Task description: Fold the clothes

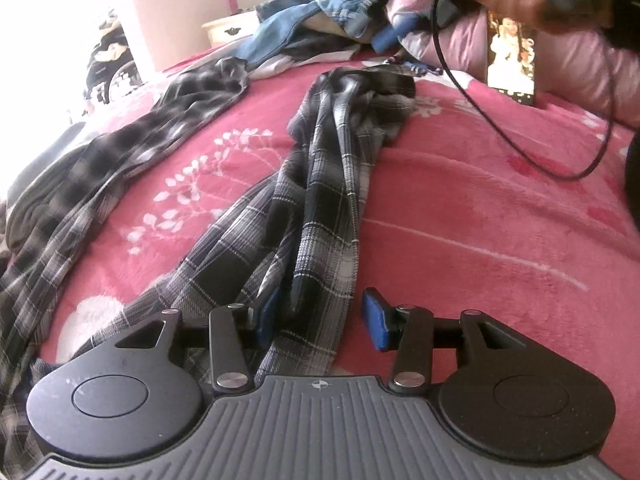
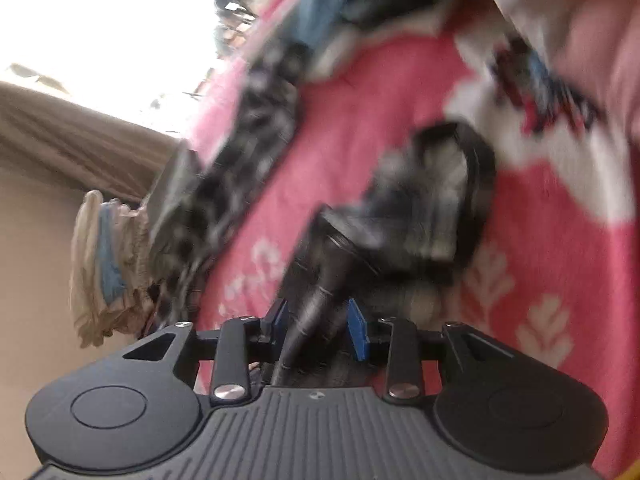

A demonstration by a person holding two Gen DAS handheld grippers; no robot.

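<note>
Your left tool [image 1: 322, 318] stands with its pads apart, straddling the near end of the plaid garment [image 1: 320, 200]; whether the pads press the fabric you cannot tell. The garment lies bunched on the pink bed cover [image 1: 480, 220], its long axis running straight away from the left tool. Your right tool [image 2: 318, 324] has a twisted dark fold of the garment [image 2: 400, 220] between parted pads; the blurred view hides contact. The left tool appears nearer. Beyond lie denim clothes [image 1: 288, 28].

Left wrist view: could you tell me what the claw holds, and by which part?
Nothing held: the plaid garment lies with its near end between the open left claw, one pad clear of it.
</note>
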